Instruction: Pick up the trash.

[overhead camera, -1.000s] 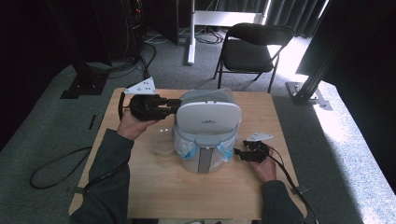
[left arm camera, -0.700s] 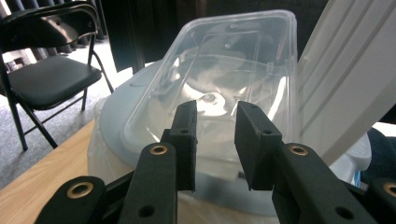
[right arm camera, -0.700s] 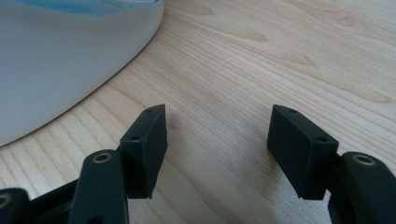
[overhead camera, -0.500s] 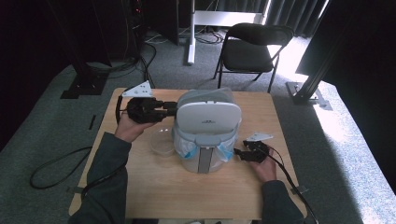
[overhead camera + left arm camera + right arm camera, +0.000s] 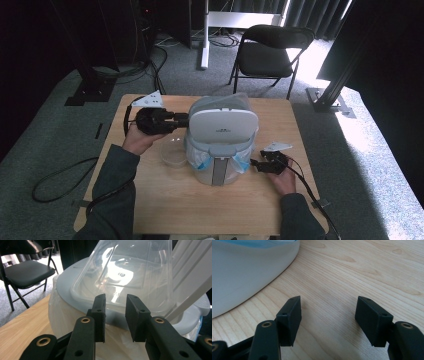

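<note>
Left gripper [image 5: 182, 120], held level at the rear left of the table [image 5: 150, 210], points at the white lidded bin [image 5: 222, 140] standing mid-table; its jaws, just closing, remain parted, nothing between them, facing a clear plastic container [image 5: 125, 272] lying across the bin's top. Right gripper [image 5: 254, 163] rests low beside the bin's base, jaws spread and empty. The bin is lined with a translucent bag.

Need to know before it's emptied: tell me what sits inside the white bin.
A clear plastic container lies in the mouth of the white bin, under its raised lid, with a bag lining over the rim. Anything below the container is hidden.
</note>
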Demonstrator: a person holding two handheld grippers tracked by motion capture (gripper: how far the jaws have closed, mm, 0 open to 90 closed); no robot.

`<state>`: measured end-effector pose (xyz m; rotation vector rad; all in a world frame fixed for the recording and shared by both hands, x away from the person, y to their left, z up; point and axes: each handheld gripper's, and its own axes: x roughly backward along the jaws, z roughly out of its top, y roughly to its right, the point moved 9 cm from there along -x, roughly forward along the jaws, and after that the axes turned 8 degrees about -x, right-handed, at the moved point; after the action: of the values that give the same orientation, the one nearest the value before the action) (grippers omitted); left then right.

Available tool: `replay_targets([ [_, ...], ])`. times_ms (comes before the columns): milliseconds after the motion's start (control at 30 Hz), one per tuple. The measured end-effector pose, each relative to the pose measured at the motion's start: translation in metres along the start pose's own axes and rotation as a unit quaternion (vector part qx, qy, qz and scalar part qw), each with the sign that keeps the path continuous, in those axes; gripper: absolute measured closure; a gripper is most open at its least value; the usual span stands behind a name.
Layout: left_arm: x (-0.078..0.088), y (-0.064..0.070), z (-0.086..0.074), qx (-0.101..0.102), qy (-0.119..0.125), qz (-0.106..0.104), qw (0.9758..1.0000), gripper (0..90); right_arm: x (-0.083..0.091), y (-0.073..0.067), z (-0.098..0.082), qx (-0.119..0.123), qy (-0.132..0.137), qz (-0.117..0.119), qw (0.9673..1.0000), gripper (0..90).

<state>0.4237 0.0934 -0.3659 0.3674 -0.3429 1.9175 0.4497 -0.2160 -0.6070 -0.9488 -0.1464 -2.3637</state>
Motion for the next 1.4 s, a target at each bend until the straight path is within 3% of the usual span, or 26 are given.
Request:
replay_targets([
  [533,0.005,0.002,-0.004,0.0,-0.006,0.002,1.0,71.5,0.0,0.0,0.0,0.0,0.0,0.0,1.0,36.8],
  [967,-0.001,0.0,0.0,0.014,0.009,-0.004,0.9999,71.7,0.0,0.0,0.0,0.0,0.0,-0.001,1.0,36.9],
  [1167,-0.003,-0.01,0.004,0.025,0.013,0.021,0.9994,69.9,0.0,0.0,0.0,0.0,0.0,0.0,1.0,36.8],
  [1400,-0.005,-0.017,0.004,0.031,0.007,0.037,0.9988,71.1,0.0,0.0,0.0,-0.001,0.0,0.0,1.0,36.8],
])
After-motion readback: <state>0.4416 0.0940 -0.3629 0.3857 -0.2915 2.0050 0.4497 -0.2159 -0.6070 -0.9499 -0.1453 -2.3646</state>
